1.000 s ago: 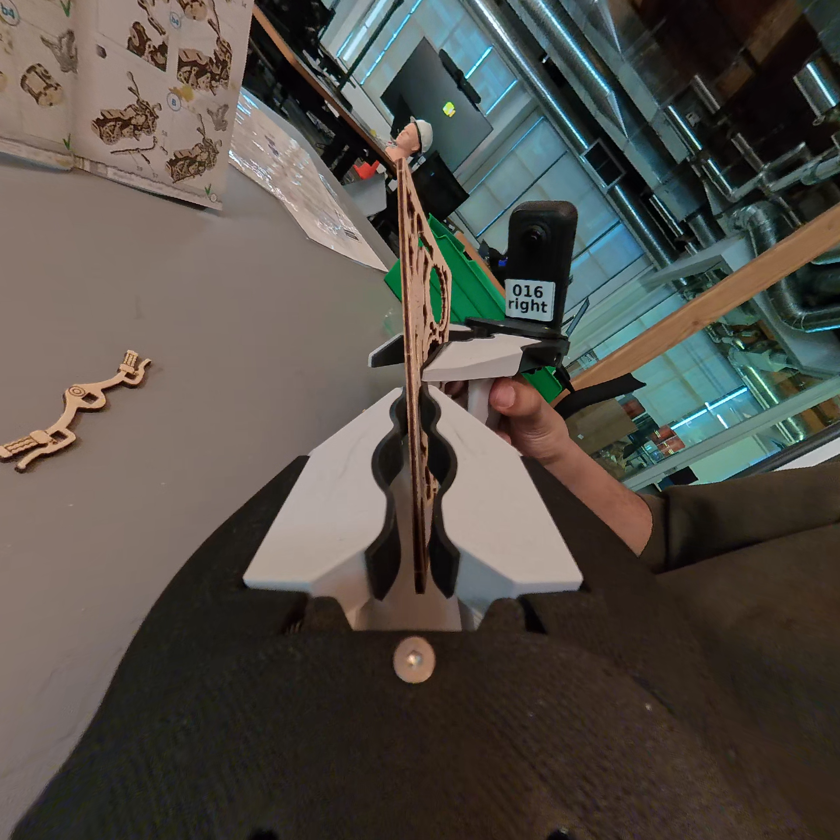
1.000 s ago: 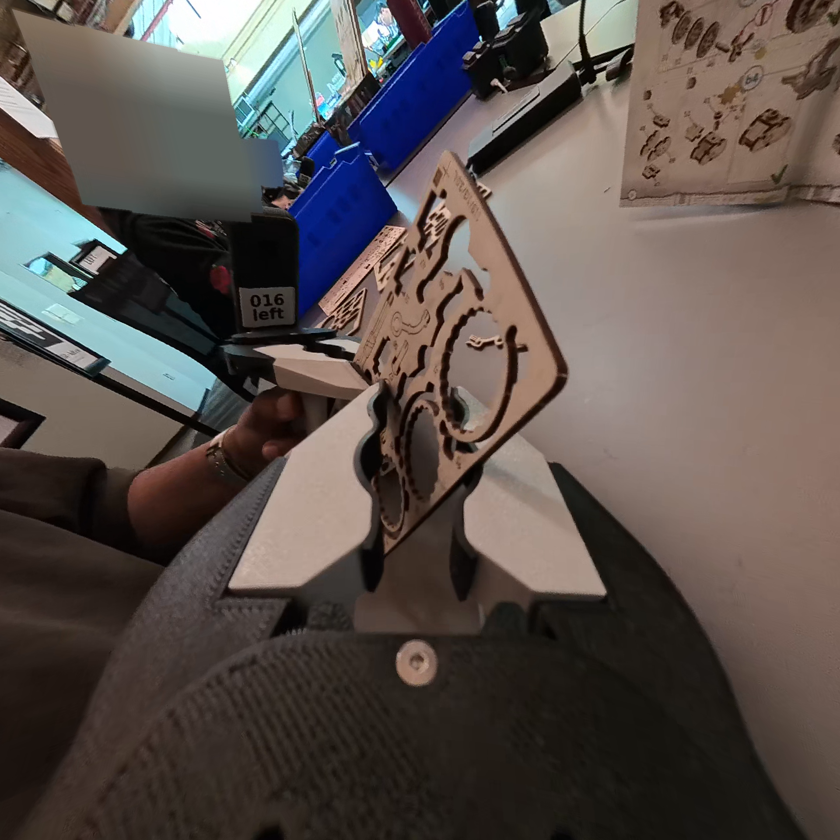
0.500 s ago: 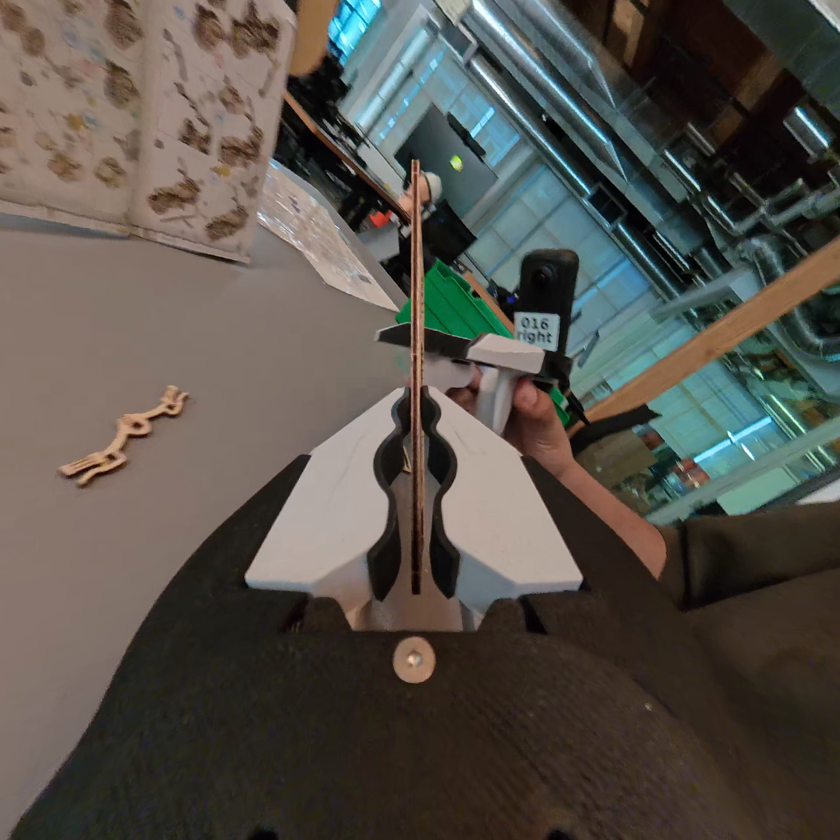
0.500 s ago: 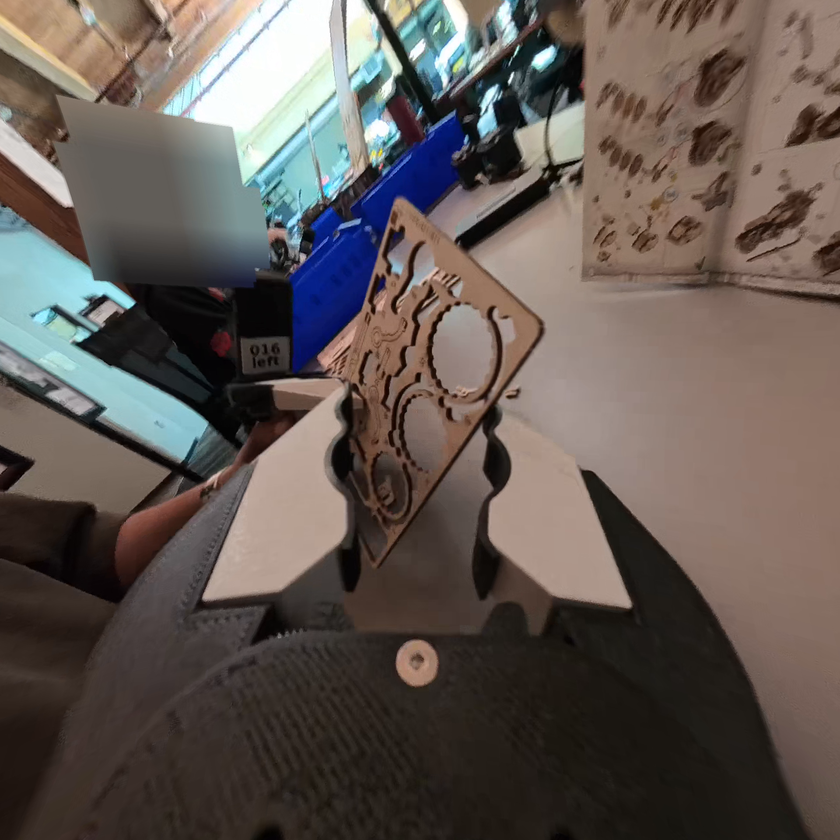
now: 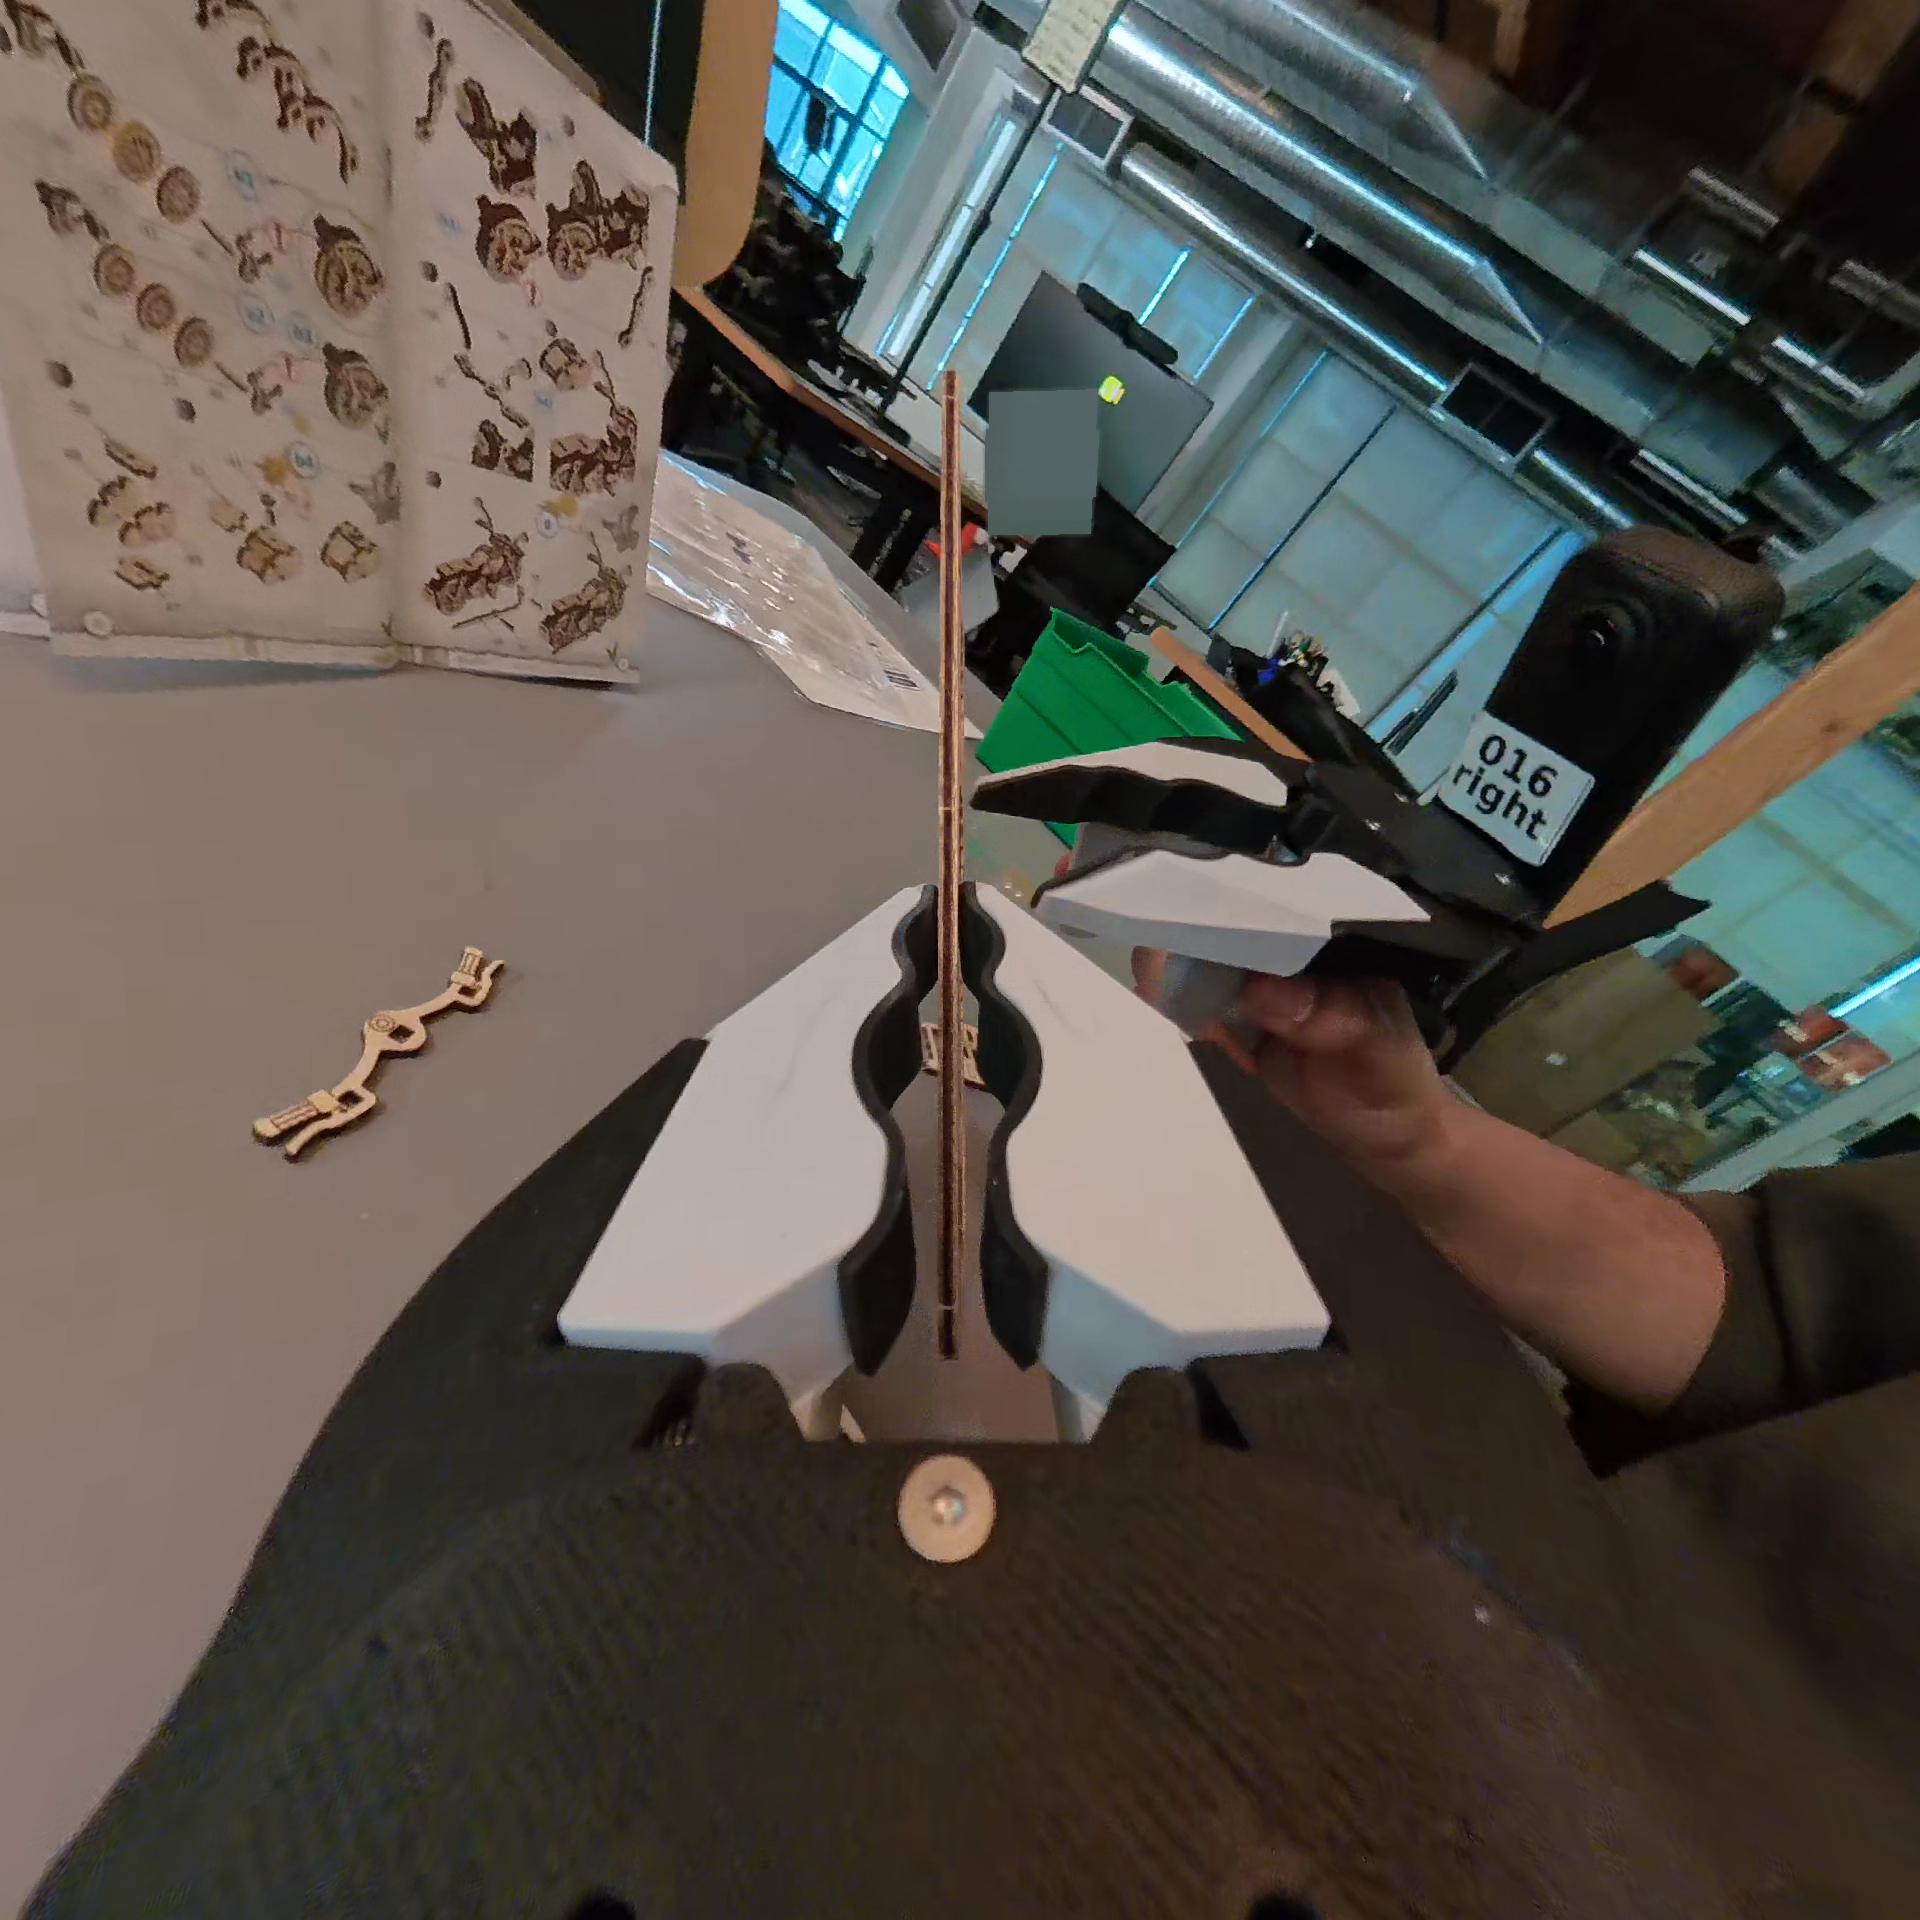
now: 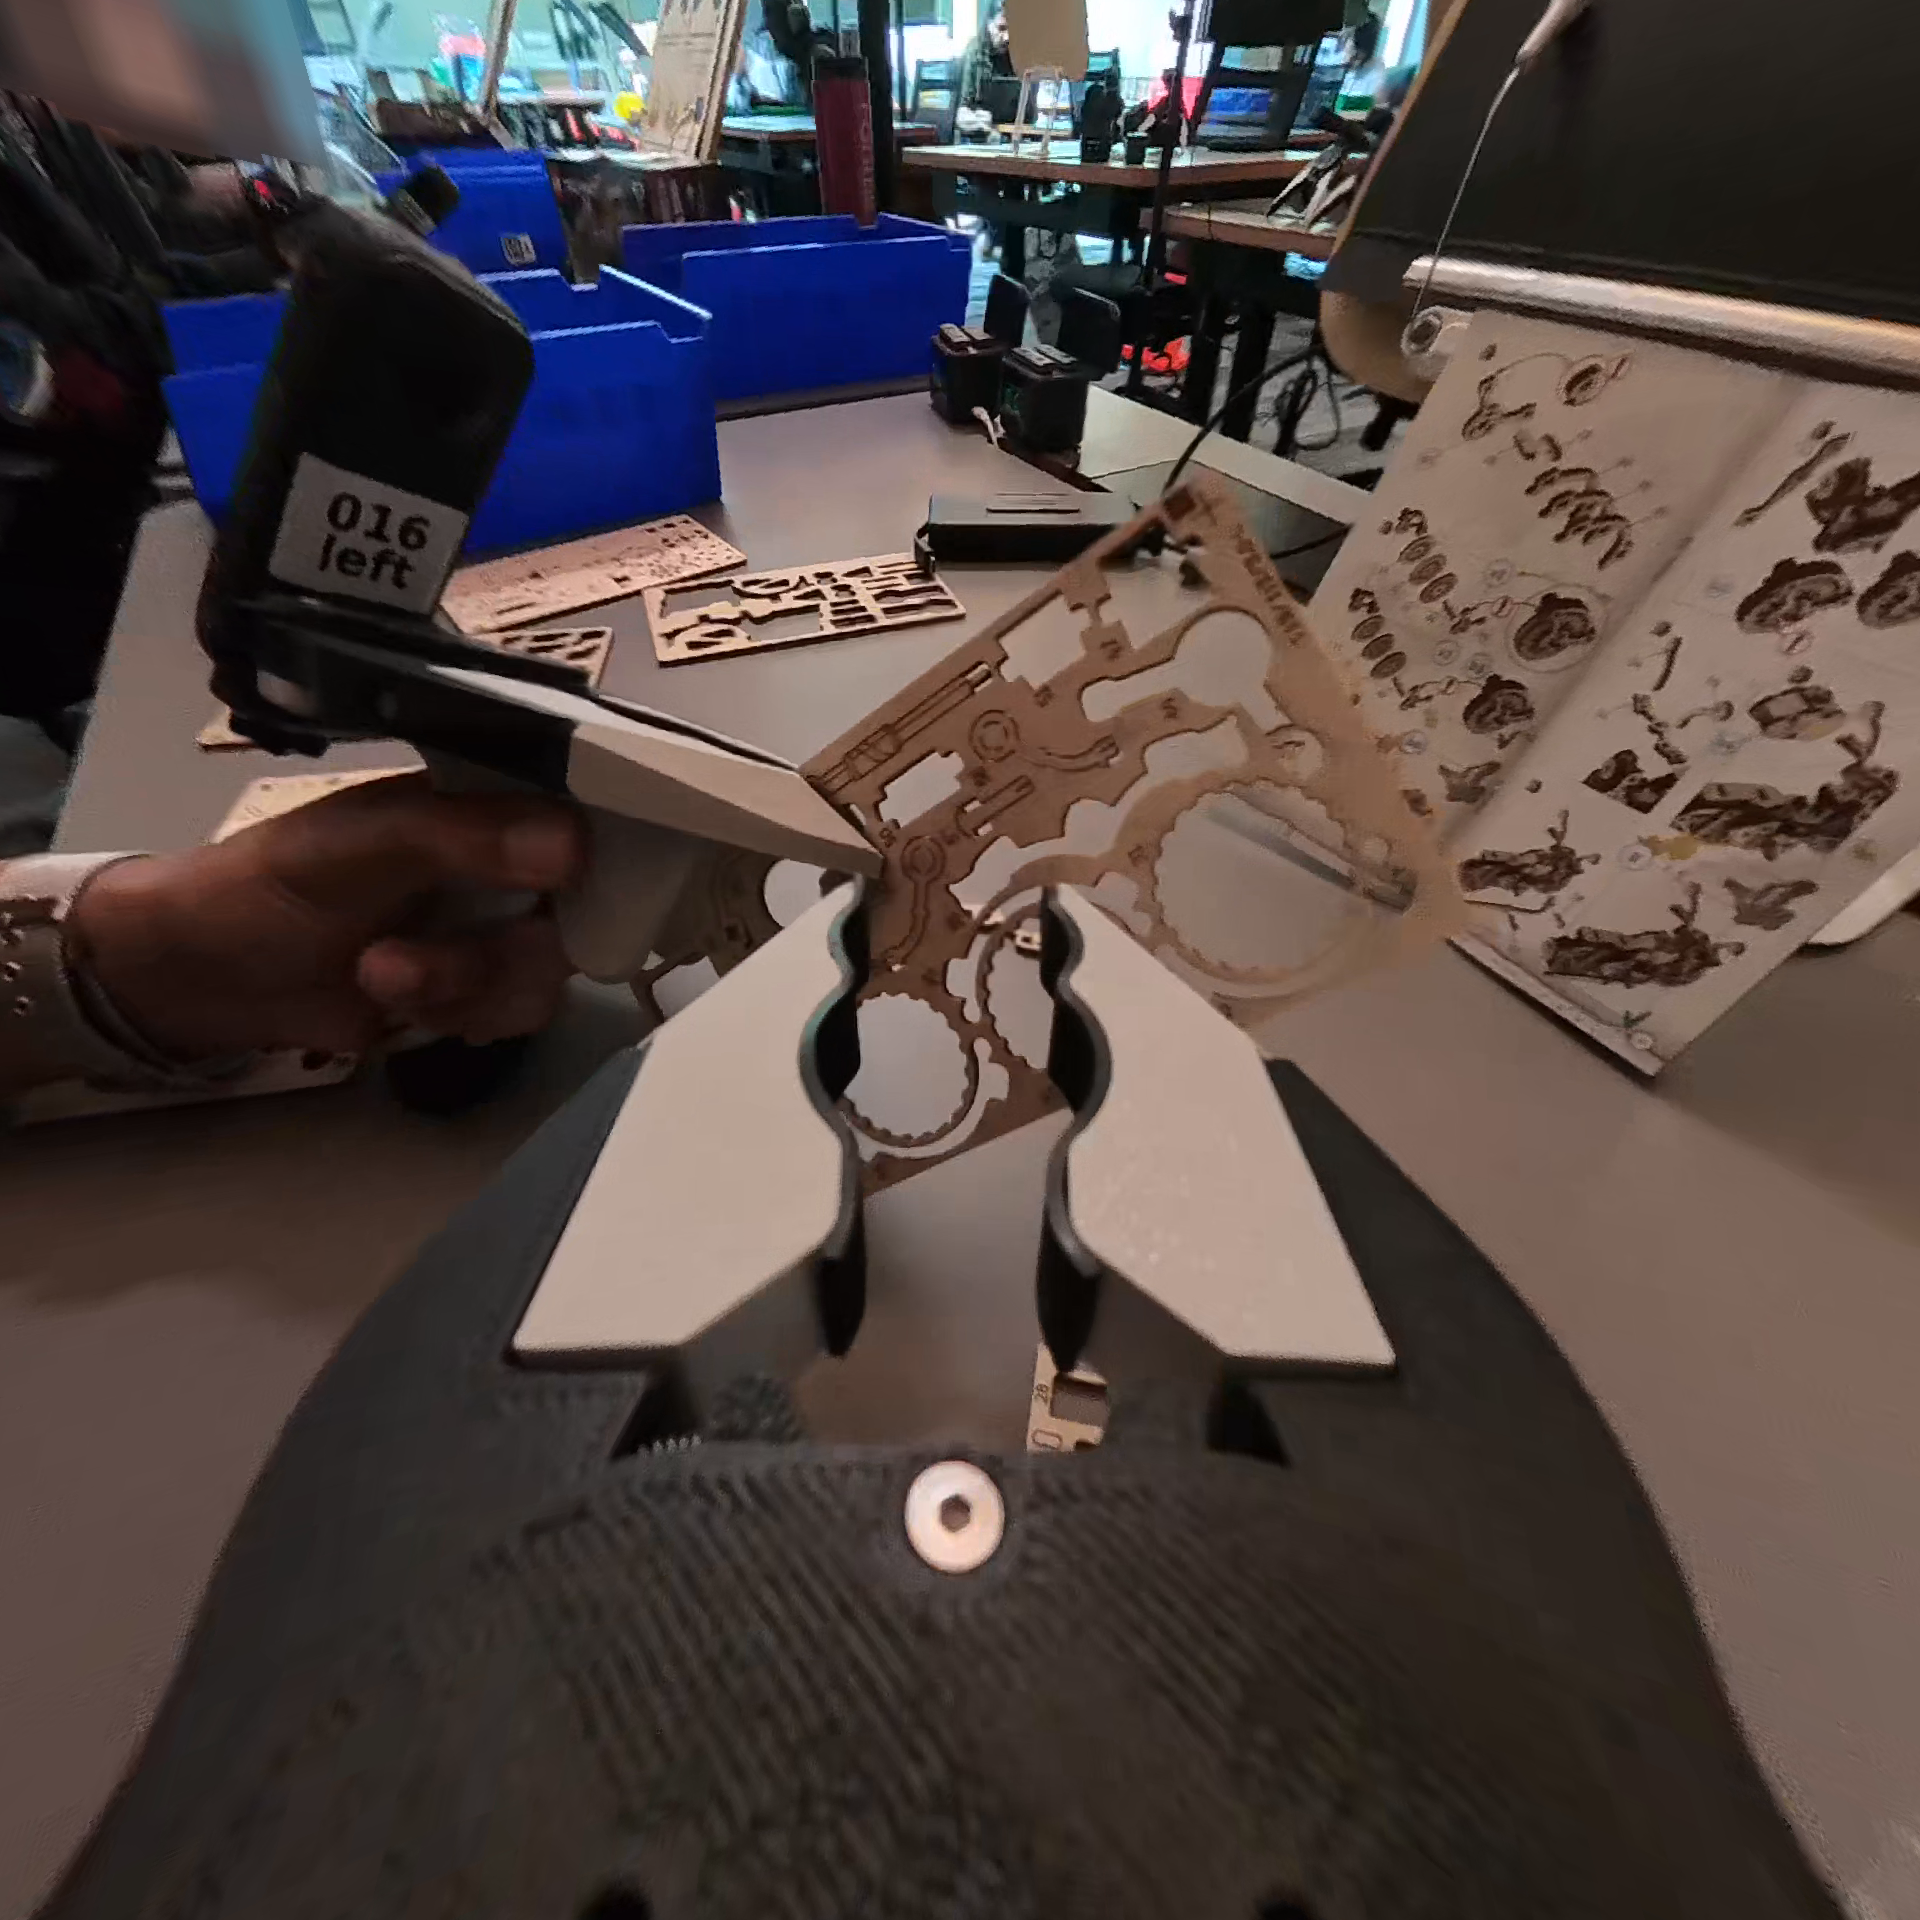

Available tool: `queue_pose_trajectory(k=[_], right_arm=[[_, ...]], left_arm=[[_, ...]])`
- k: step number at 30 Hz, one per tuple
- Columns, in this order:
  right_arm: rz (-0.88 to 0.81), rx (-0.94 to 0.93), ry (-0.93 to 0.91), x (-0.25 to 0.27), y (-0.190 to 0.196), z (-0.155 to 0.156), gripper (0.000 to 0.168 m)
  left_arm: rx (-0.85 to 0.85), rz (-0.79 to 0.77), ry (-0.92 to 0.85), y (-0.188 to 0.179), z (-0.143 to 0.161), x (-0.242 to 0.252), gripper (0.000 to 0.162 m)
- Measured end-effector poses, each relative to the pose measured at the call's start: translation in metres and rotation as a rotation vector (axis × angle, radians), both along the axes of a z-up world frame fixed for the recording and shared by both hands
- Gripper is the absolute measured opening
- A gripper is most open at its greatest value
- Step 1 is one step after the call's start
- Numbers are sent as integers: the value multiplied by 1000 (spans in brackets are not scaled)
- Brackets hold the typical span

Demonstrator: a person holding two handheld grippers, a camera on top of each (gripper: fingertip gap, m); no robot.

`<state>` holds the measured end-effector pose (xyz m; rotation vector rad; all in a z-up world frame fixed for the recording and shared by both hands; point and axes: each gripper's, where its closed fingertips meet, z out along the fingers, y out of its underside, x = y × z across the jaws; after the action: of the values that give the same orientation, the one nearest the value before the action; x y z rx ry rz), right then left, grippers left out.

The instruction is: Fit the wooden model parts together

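The grey tabletop (image 5: pixel 312 831) carried everything; propped upright at its far side stood the large printed instruction sheet (image 5: pixel 343 343) with its pictures of model assemblies; flat behind the grippers lay spare laser-cut plywood sheets (image 6: pixel 800 613), and blue plastic bins (image 6: pixel 623 353) stood beyond them. The thin laser-cut plywood parts sheet (image 6: pixel 1132 790), full of gear-shaped cut-outs, was held in the air above the table, edge-on to the left wrist camera; the left gripper (image 5: pixel 948 914) was clamped narrow on it near one corner, its pads pressed against both faces. The right gripper (image 6: pixel 951 914) stood with its jaws apart, gripping nothing, the sheet's lower edge just beyond its tips. Smallest, a loose curved wooden lever piece (image 5: pixel 379 1039) lay on the table well apart to the left, and a small tab of wood (image 6: pixel 1065 1403) showed by the right gripper's base.

The risk, as I judged it, lay in that single corner hold; a push from the right gripper to free a part could swing the sheet in the pads or snap the thin webs between cut-outs; a freed piece might also drop out of reach.
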<state>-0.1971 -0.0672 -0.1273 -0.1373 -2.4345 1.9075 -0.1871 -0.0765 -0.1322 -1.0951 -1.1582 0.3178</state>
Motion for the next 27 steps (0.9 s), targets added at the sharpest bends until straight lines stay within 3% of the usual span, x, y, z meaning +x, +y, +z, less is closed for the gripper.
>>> queue_pose_trajectory(k=[5, 8, 11, 14, 16, 19, 22, 27], right_arm=[[-23, -50, -60, -11, 5, 2, 36], [-113, -97, -79, -29, 12, 8, 40], [-90, -90, -281, -29, 10, 0, 47], [75, -86, -547, 0, -4, -7, 58], [199, -142, -676, 21, -10, 1, 51], [251, -257, -756, 24, -8, 16, 42], [269, -306, -798, 14, 1, 21, 6], [278, -267, -777, 14, 1, 15, 1]], left_arm=[[-40, 20, 4, 0, -2, -1, 0], [51, 78, 44, -13, 8, -1, 0], [239, 181, 135, -41, 28, 4, 0], [351, 120, 178, -40, 43, 10, 0], [375, 60, 172, -27, 44, 10, 0], [380, -48, 121, -4, 35, 10, 0], [351, -91, 88, 6, 29, 10, 0], [300, -75, 24, 3, 18, 6, 6]])
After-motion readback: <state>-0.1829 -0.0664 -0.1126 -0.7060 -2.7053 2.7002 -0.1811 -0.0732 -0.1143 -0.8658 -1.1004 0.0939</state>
